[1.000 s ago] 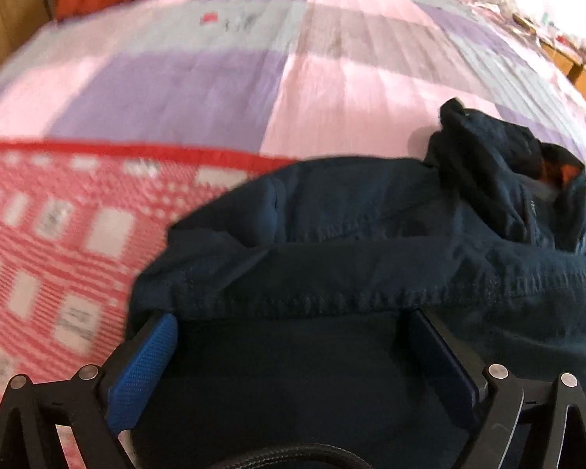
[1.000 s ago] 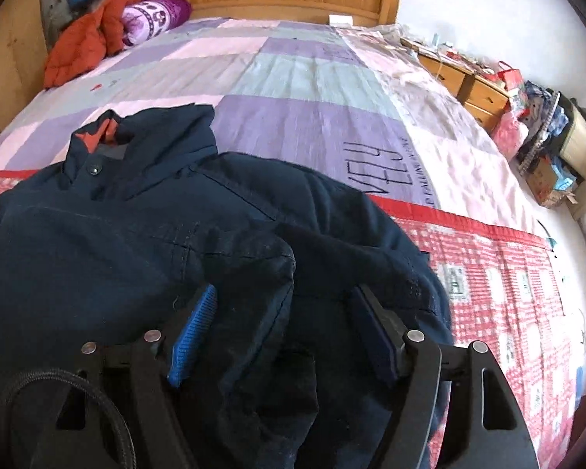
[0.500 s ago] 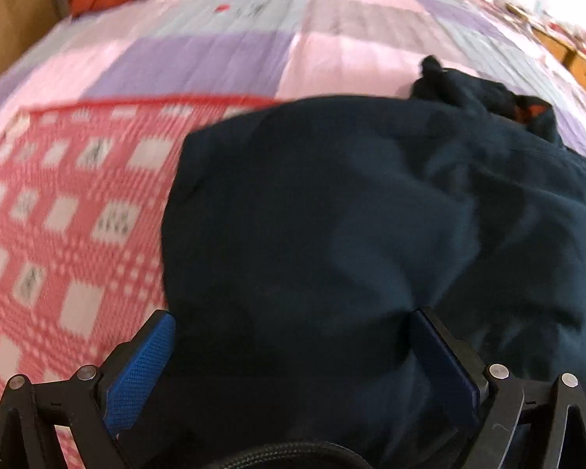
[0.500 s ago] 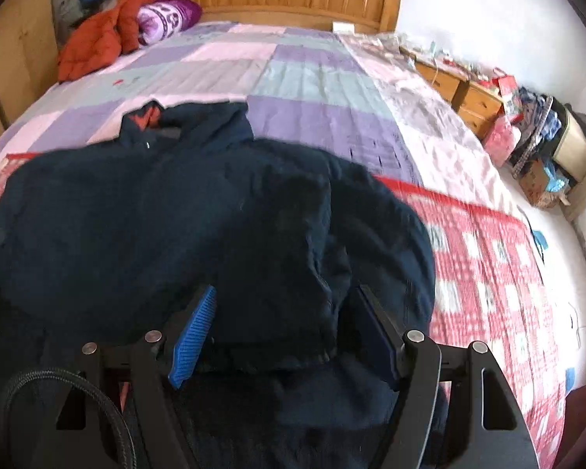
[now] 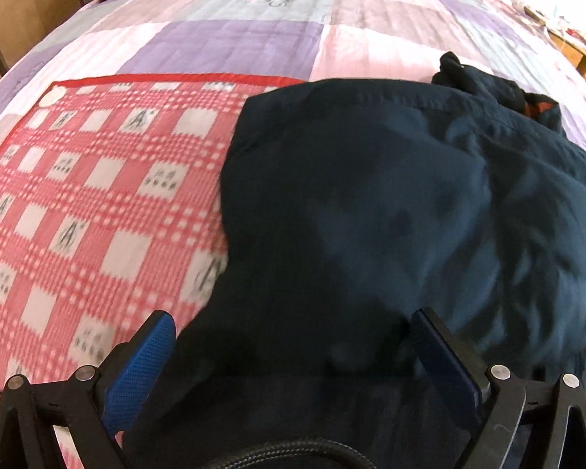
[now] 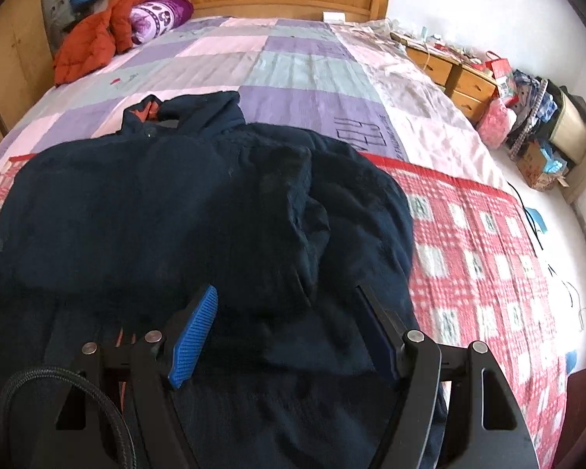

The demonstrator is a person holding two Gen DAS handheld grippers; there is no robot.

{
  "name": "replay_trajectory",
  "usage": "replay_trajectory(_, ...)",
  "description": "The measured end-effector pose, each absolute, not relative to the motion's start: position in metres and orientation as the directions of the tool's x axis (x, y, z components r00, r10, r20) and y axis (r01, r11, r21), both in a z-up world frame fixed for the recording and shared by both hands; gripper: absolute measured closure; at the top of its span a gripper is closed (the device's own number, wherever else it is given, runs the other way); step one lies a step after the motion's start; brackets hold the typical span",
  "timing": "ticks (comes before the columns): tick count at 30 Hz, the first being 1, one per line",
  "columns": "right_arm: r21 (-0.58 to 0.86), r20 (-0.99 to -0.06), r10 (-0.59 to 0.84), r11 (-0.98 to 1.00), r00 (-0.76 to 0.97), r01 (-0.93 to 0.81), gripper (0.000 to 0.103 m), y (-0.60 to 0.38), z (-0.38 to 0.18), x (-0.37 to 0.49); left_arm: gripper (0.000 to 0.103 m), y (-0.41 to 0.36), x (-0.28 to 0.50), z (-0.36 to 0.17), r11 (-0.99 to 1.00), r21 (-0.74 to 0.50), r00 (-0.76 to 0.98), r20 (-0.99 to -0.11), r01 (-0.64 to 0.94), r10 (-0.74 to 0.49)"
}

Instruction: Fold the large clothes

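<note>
letter "a" squares on red checked cloth [image 5: 97, 195]

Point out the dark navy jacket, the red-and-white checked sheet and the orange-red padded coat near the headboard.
Dark navy jacket [image 6: 175, 211]: right wrist view, on its broad back panel.
Red-and-white checked sheet [image 5: 97, 195]: left wrist view, on its bare patterned middle.
Orange-red padded coat [image 6: 86, 51]: right wrist view, on its crumpled body.
</note>
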State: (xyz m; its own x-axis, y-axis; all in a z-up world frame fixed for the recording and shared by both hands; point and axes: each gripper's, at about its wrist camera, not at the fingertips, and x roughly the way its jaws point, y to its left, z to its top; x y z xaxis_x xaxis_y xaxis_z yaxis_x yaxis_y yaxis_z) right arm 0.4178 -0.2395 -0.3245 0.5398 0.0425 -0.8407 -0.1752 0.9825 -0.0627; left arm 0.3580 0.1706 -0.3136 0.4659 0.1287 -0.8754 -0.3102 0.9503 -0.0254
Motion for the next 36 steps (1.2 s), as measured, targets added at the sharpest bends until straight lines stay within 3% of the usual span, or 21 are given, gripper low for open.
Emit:
replay_trajectory(6, -0.066, -0.812, 0.047, 0.983, 0.581, -0.173, 0.028, -0.262, -0.295, 0.332, 0.003, 0.163, 0.286, -0.275, 0.957, -0.027, 0.514, -0.848, -0.289, 0.131)
replay_trajectory(14, -0.129, -0.787, -0.023, 0.984, 0.616, -0.127, 0.028, -0.339, -0.234, 0.172, 0.003, 0.173, 0.152, -0.197, 0.956, 0.102, 0.541, -0.806, -0.274, 0.241)
replay_trajectory(23, -0.163, -0.803, -0.037, 0.974, 0.594, -0.16, 0.028, -0.419, -0.168, 0.026, 0.003, 0.212, -0.03, -0.122, 0.819, 0.191, 0.366, -0.824, -0.541, 0.433)
replay_trajectory(27, -0.212, -0.815, -0.075, 0.961, 0.575, -0.175, 0.028, -0.426, -0.171, -0.018, 0.003, 0.203, -0.075, -0.133, 0.807, 0.199, 0.336, -0.834, -0.556, 0.437)
replay_trajectory(36, -0.137, -0.868, -0.118, 0.991, 0.482, -0.004, 0.028, -0.371, -0.248, -0.098, 0.003, 0.149, -0.072, -0.236, 0.951, 0.064, 0.388, -0.903, -0.301, 0.184)
